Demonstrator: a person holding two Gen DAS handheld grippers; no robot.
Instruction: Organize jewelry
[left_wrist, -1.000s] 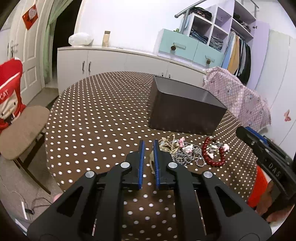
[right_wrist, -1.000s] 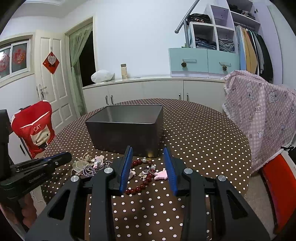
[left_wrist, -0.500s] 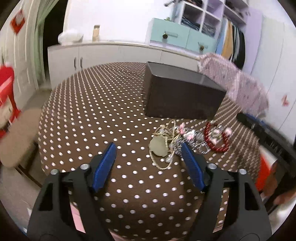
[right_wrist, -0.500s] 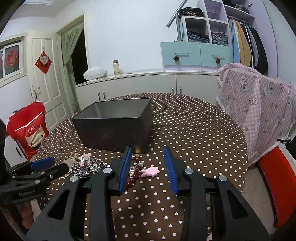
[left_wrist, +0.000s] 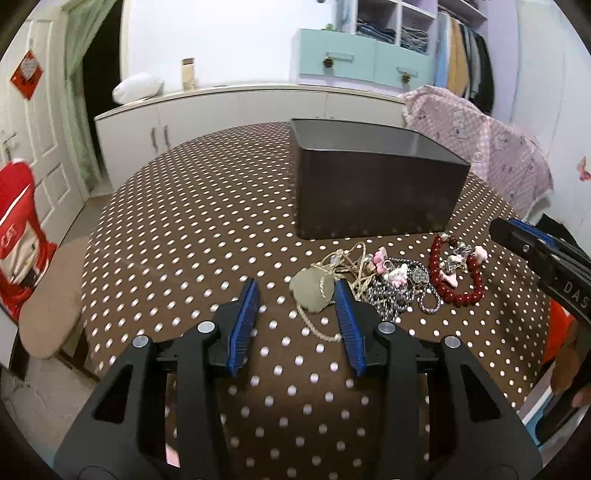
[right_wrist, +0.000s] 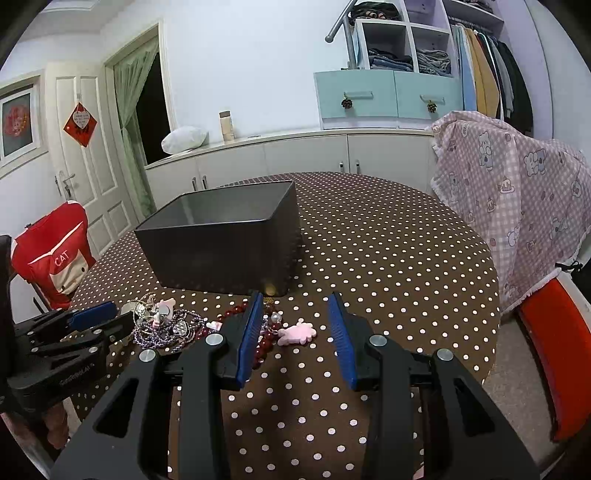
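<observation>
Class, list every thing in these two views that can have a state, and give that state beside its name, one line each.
left gripper: open, empty, low over the table
right gripper: open, empty
box: open on top, upright, inside hidden
red bead bracelet: lying on the table, outside the box
cord necklace with pendant: lying loose, partly between the left fingers
silver chains: tangled in a heap

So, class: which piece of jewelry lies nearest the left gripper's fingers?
The rope necklace with the flat disc pendant; it lies just ahead of the left gripper, unlike the red bead bracelet.
</observation>
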